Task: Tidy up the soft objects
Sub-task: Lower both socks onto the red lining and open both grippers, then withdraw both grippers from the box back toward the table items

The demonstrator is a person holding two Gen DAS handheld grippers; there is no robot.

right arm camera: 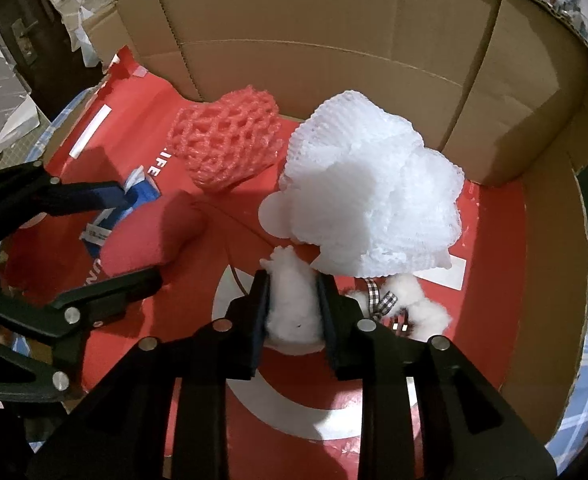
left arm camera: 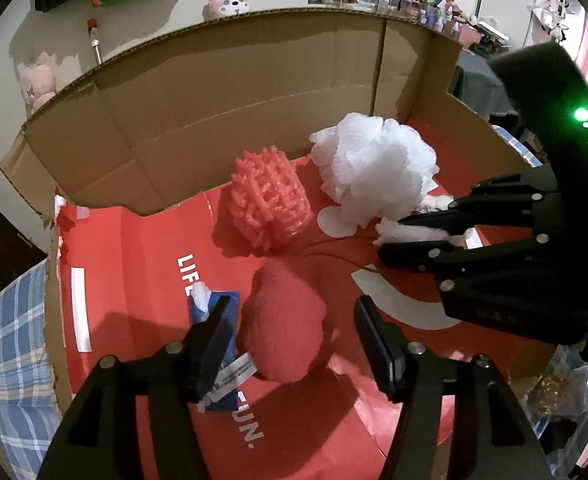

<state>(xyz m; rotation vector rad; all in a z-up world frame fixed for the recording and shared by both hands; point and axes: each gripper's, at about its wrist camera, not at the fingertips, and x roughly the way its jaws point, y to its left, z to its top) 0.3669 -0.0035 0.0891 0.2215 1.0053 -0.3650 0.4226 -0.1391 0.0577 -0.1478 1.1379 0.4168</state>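
Inside the cardboard box (left arm camera: 198, 128) with its red printed floor, several soft things lie together. The left gripper (left arm camera: 290, 344) stands with its jaws apart around a pink plush piece (left arm camera: 282, 324), and neither pad presses on it – a gap shows on the right side, while the left finger (left arm camera: 214, 340) sits just beside the plush and over a blue tissue pack (left arm camera: 222, 360) with a white tuft poking from its end. A white sewn-in label lies between the plush and the pack.

The right gripper (right arm camera: 294, 312) is clamped on a white fluffy toy (right arm camera: 294, 300), both pads pressed into its fur. The rest of the toy spreads to the right of the fingers, where a black-and-white checked ribbon (right arm camera: 381, 300) is tied on it. The toy rests low on the box floor, over a white printed ring.

Just beyond the toy sits a white mesh bath puff (right arm camera: 373, 200), touching or nearly touching the toy's top. To its left lies a coral foam net sleeve (right arm camera: 226, 140), close to the back wall of the box. The box sits on a blue plaid cloth (left arm camera: 10, 344).
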